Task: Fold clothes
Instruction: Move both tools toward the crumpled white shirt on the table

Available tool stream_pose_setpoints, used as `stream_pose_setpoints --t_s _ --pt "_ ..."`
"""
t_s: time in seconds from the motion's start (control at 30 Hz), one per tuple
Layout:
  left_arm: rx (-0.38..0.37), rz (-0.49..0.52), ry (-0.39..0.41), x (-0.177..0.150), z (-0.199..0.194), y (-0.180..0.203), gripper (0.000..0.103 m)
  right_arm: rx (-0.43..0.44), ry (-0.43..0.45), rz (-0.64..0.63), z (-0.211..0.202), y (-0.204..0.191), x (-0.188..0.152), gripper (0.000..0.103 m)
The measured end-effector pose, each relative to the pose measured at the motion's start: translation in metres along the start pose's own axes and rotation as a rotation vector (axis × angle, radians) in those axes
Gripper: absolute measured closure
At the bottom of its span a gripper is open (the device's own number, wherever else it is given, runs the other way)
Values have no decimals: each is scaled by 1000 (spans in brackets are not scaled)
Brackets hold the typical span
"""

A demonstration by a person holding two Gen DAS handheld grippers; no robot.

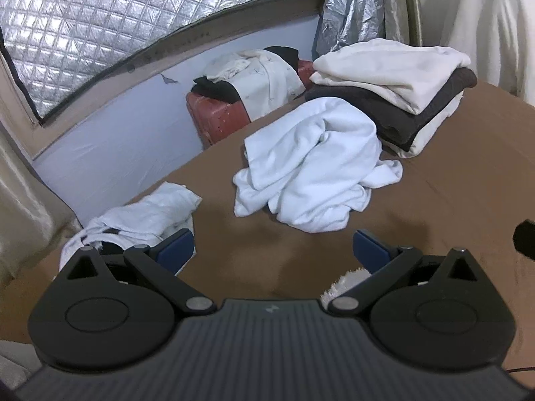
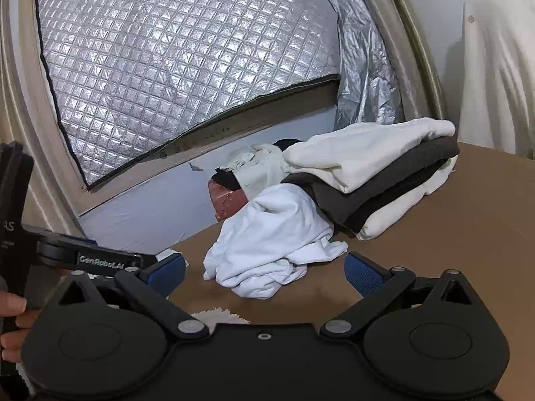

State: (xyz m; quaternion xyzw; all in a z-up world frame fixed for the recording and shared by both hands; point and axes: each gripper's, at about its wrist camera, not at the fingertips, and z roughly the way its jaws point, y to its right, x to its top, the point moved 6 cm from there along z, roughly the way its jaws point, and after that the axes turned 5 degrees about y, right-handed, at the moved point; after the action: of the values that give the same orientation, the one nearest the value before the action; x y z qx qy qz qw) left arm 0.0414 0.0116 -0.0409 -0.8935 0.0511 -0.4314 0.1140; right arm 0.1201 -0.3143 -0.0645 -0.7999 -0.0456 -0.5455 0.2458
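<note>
Both claws, left claw (image 1: 273, 250) and right claw (image 2: 264, 272), released, empty; crumpled white garment (image 1: 311, 167) ahead, long axis toward folded stack (image 1: 394, 90).

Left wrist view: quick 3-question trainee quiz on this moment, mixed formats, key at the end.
1. True or false: the left gripper is shut on the crumpled white garment.
2. The top layer of the folded stack is: A) dark grey B) cream-white C) red.
3. Fill in: the clothes lie on a ____-coloured table.

Key: 1 false, its jaws are open and empty, short of the garment. 2 B. 3 brown.
</note>
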Motion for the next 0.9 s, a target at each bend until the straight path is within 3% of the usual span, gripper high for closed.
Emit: stream_pose_setpoints --t_s 0.37,0.9 --pt "-88 -58 -28 -13 -3 -5 0 -24 0 22 -13 0 3 0" --pt "-100 -57 -46 -14 -2 1 0 -42 -1 36 -17 -5 2 0"
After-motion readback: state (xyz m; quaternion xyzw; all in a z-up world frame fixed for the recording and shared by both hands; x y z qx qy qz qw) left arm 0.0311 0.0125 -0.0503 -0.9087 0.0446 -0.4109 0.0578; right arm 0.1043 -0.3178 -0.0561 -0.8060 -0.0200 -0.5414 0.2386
